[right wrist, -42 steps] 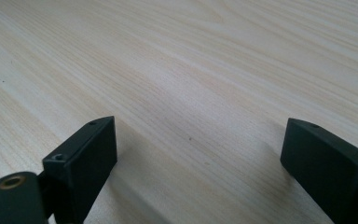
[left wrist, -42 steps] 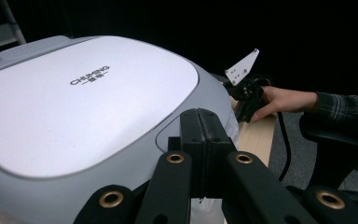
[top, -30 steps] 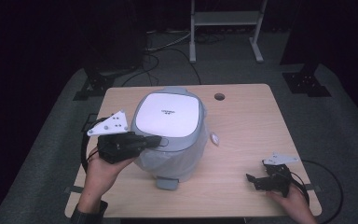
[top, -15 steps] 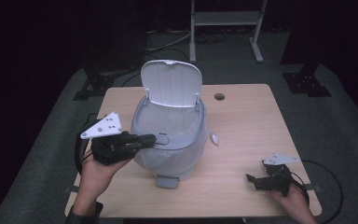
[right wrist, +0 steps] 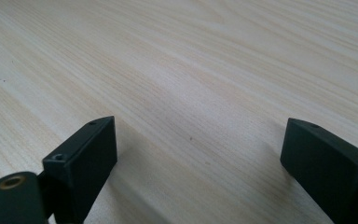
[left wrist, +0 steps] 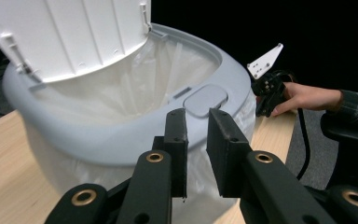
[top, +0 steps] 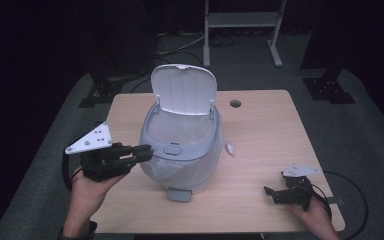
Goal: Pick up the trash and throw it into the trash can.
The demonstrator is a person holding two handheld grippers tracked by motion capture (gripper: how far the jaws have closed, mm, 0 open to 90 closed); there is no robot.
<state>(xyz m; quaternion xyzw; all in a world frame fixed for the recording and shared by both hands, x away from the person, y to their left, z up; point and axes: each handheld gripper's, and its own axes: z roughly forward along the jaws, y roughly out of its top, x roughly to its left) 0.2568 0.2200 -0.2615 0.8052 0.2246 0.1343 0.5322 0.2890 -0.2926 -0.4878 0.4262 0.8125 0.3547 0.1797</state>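
A grey bin with a clear bag liner stands mid-table, its white lid swung upright at the back. My left gripper hovers by the bin's front left, level with the rim. In the left gripper view this gripper points at the latch button. Its jaws have just been opening; a narrow gap shows and nothing is between them. My right gripper rests low at the table's front right, open over bare wood.
A small white scrap lies on the wooden table just right of the bin. A cable hole sits at the back. The bin's foot pedal sticks out toward the front edge. Dark floor surrounds the table.
The bin's lid has swung from flat shut to upright. My left gripper has drawn back leftward from the latch and its jaws have parted slightly. The right gripper has stayed put.
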